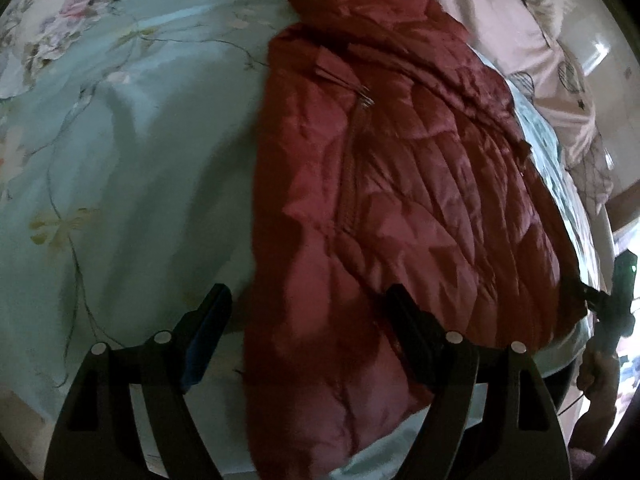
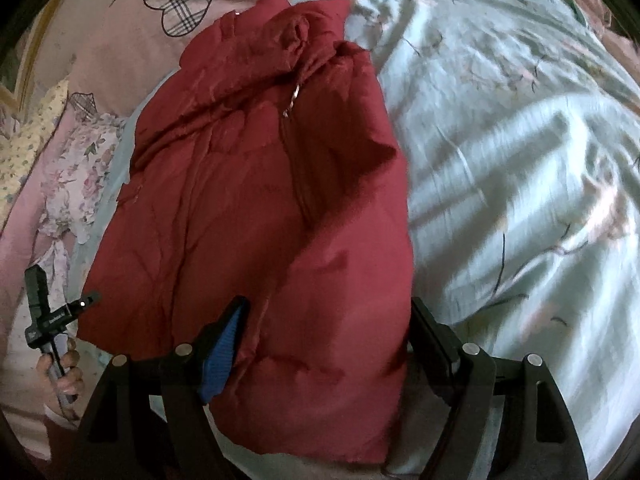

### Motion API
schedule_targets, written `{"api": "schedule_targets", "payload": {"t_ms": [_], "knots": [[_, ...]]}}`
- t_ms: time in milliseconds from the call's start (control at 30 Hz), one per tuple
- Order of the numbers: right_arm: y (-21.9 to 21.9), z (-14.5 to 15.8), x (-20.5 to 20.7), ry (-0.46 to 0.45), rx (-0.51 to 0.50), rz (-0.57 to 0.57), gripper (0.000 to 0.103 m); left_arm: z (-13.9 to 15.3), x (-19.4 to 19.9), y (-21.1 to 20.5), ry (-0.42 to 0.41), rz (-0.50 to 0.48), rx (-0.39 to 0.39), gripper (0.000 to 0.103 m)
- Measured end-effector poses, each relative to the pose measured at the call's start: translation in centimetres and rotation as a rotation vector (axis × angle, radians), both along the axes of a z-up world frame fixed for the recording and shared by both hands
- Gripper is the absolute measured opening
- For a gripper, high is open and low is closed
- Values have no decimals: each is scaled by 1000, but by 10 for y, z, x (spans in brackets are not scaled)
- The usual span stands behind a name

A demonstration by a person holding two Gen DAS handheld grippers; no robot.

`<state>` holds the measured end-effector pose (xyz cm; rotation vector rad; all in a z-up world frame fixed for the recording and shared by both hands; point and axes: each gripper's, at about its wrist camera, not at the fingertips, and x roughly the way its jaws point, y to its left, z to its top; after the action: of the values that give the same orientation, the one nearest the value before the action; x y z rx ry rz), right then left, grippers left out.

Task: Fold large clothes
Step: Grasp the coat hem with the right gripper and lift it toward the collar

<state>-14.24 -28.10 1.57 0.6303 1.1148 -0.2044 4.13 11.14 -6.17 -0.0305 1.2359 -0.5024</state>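
A dark red quilted puffer jacket (image 1: 400, 184) lies on the bed, folded lengthwise with its zipper up; it also shows in the right wrist view (image 2: 256, 184). My left gripper (image 1: 308, 320) is open, its jaws wide apart over the jacket's near hem, holding nothing. My right gripper (image 2: 328, 328) is open too, its jaws astride the jacket's near hem, the cloth lying loose between them. The other gripper (image 2: 60, 312) shows at the left edge of the right wrist view, and at the right edge of the left wrist view (image 1: 616, 300).
A light blue floral sheet (image 1: 120, 160) covers the bed, seen also in the right wrist view (image 2: 520, 160). A pink quilt with plaid hearts (image 2: 140, 20) is bunched behind the jacket. The bed's edge lies close to the hem.
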Motion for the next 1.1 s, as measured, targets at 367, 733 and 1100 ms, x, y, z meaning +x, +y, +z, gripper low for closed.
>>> {"api": "schedule_targets", "payload": {"t_ms": [367,733,1100], "knots": [[-1,-4,-9,-7,38,13,58,-7,-10,-5,11,-62,2,80],[5,2,-13,-72,69,38,34,-3,-19,-12,-8,-113,-51,27],[6,39,-30,-244,149,79,24,36,-32,-5,-97,-138,-107,17]]}}
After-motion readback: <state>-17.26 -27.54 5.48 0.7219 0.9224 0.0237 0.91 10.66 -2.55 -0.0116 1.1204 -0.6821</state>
